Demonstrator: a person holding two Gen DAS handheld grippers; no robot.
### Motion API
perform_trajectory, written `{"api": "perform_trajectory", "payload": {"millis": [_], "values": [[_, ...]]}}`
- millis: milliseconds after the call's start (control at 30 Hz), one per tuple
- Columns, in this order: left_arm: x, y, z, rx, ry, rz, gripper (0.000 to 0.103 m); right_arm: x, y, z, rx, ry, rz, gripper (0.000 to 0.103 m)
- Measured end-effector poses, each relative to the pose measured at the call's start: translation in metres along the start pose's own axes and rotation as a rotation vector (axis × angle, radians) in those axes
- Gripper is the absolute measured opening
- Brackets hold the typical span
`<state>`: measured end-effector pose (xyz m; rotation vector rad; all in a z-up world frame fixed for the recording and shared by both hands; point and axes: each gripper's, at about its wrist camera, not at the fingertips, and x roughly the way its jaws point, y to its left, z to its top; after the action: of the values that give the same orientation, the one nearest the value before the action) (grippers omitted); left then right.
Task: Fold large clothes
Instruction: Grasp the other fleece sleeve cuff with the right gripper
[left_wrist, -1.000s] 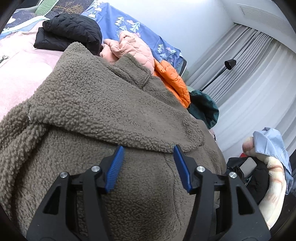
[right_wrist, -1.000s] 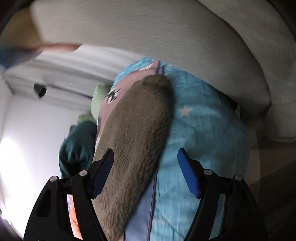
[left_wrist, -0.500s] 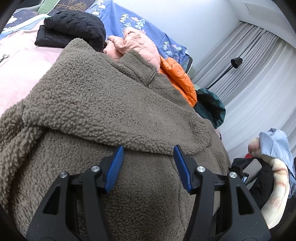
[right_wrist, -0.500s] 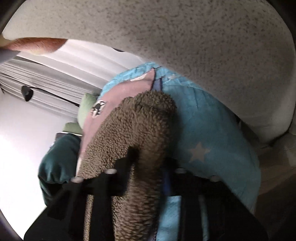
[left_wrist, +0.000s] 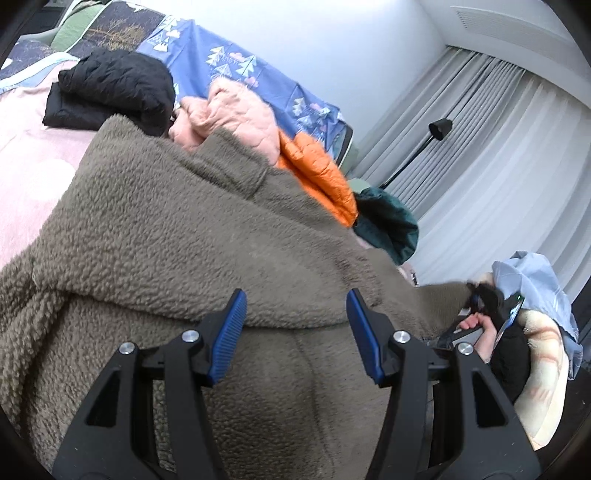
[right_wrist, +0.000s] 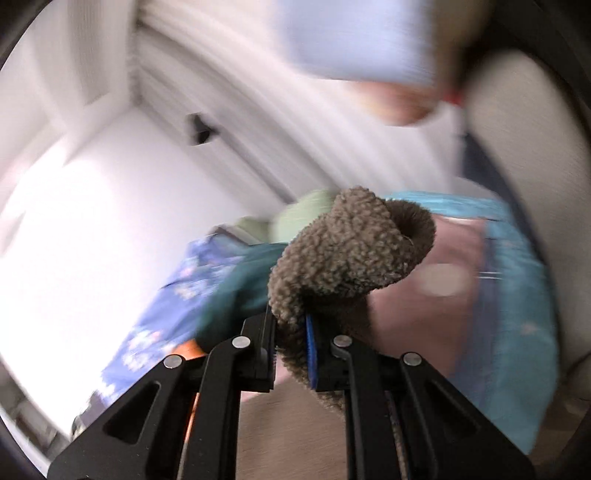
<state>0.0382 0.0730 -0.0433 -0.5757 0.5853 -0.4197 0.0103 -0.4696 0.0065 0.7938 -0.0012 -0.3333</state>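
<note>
Under the left wrist camera: olive-brown sherpa fleece jacket (left_wrist: 192, 236), nubby curled pile, spread across a pink bedspread (left_wrist: 26, 166) and filling most of the view. Its long axis runs from lower left toward the upper right, collar end away from the camera. Left gripper (left_wrist: 293, 326) hovers over a thick folded edge, blue ribbed pads wide apart, gripping nothing. Beyond the fleece lie a black quilted jacket (left_wrist: 114, 88), a pink quilted jacket (left_wrist: 236, 110), an orange puffer (left_wrist: 317, 173) and a dark teal garment (left_wrist: 388, 221), bunched side by side. No writing readable.

From the right wrist camera, heavily motion-blurred: right gripper (right_wrist: 290, 343) is clamped on a rolled tip of the same fleece, which bulges up past the pads toward the upper right. Turquoise cloth (right_wrist: 524, 295) lies behind.
</note>
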Motion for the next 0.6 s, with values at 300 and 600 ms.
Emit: {"api": "perform_trajectory", "payload": {"millis": [300,600], "values": [[-0.029,0.007,0.022,-0.016,-0.104,-0.022,0.060,-0.036,0.167,-0.056,-0.221,0.198,0.468,0.013],[-0.033,0.049,0.055,-0.129,-0.141,-0.062,0.073,-0.069,0.282,-0.217,-0.512,0.522,0.727,0.013]]}}
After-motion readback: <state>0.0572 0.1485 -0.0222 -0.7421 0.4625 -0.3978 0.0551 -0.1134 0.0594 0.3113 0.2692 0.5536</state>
